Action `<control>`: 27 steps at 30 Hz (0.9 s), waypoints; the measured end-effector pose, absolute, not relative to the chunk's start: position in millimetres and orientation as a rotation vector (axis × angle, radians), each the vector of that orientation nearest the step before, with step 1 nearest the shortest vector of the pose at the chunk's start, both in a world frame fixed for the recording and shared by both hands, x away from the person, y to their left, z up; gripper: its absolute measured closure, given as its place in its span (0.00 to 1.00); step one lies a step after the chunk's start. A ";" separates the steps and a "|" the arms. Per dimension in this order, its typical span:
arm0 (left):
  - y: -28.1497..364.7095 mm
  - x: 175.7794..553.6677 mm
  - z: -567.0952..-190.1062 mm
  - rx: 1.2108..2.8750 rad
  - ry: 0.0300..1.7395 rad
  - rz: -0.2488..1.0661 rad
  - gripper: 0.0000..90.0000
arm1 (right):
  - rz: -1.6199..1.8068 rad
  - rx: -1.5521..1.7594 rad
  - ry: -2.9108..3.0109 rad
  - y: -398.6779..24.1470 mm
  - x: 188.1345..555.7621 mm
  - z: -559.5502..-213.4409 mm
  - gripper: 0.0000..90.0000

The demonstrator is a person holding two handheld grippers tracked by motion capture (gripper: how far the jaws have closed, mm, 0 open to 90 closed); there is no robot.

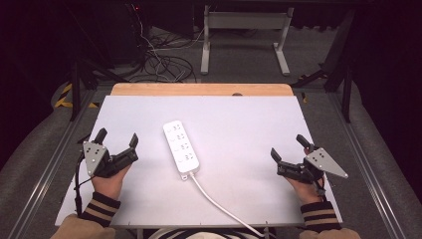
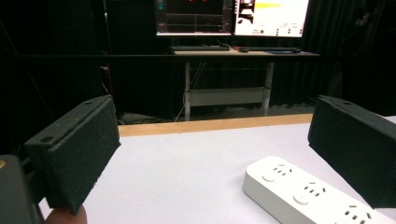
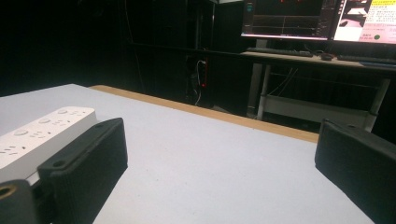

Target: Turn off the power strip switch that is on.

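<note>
From the high view, my left gripper (image 1: 117, 138) rests at the table's nine o'clock edge, jaws spread wide with nothing between them. My right gripper (image 1: 290, 148) sits at about four o'clock, equally agape and empty. Between them, near the middle of the white table (image 1: 239, 119), lies the white power strip (image 1: 181, 148), its long axis running roughly from twelve to six, its cord (image 1: 224, 206) trailing off toward five o'clock to the near edge. Both grippers are well apart from it.

In the left gripper view, my two black padded jaws stand wide apart, and the power strip (image 2: 308, 193) lies on the table at about four o'clock, near the right-hand jaw. Monitors (image 2: 233, 16) glow at twelve.

In the right gripper view, my jaws again gape, holding nothing; the power strip (image 3: 39, 135) lies at nine o'clock, just behind the left-hand jaw.
</note>
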State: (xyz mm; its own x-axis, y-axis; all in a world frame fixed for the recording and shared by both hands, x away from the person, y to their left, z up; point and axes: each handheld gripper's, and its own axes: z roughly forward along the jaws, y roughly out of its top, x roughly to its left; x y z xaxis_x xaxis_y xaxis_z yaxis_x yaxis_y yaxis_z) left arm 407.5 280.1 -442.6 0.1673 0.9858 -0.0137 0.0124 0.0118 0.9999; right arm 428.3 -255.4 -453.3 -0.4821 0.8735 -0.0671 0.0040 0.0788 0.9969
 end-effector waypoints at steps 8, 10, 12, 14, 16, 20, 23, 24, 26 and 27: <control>278.4 406.5 -443.2 1.332 1.069 1.059 0.13 | 1.501 0.890 1.622 -255.6 428.0 -453.3 0.03; 277.6 405.1 -442.7 1.345 1.067 1.060 0.25 | 1.502 0.891 1.622 -255.9 427.9 -453.2 0.03; 277.0 403.1 -442.3 1.351 1.050 1.050 0.41 | 1.501 0.892 1.624 -255.9 427.9 -453.2 0.03; 277.0 400.6 -441.2 1.360 1.036 1.032 0.61 | 1.503 0.892 1.624 -255.7 427.8 -453.2 0.03; 277.9 399.0 -439.7 1.383 1.030 0.997 0.75 | 1.506 0.892 1.624 -255.7 427.7 -453.2 0.03; 279.0 402.0 -437.6 1.433 1.075 0.931 0.82 | 1.519 0.899 1.619 -256.2 428.3 -453.2 0.03; 281.9 405.1 -437.9 1.483 1.079 0.857 1.00 | 1.524 0.902 1.622 -256.1 428.6 -453.3 0.04; 281.5 404.9 -437.6 1.500 1.066 0.857 1.00 | 1.523 0.900 1.624 -255.8 428.7 -453.4 0.04; 280.6 403.8 -436.6 1.509 1.050 0.866 1.00 | 1.525 0.900 1.624 -255.5 428.9 -453.5 0.04; 280.6 403.8 -436.6 1.509 1.050 0.866 1.00 | 1.526 0.899 1.626 -255.4 429.0 -453.4 0.04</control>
State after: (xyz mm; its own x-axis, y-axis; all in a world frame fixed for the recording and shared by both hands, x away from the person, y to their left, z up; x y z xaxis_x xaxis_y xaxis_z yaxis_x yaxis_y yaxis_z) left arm 403.8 280.6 -436.6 0.3517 0.9361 -0.0054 0.1728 -0.0592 0.9832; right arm 429.0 -255.4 -453.4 -0.4967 0.8669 -0.0417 0.0131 0.0555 0.9984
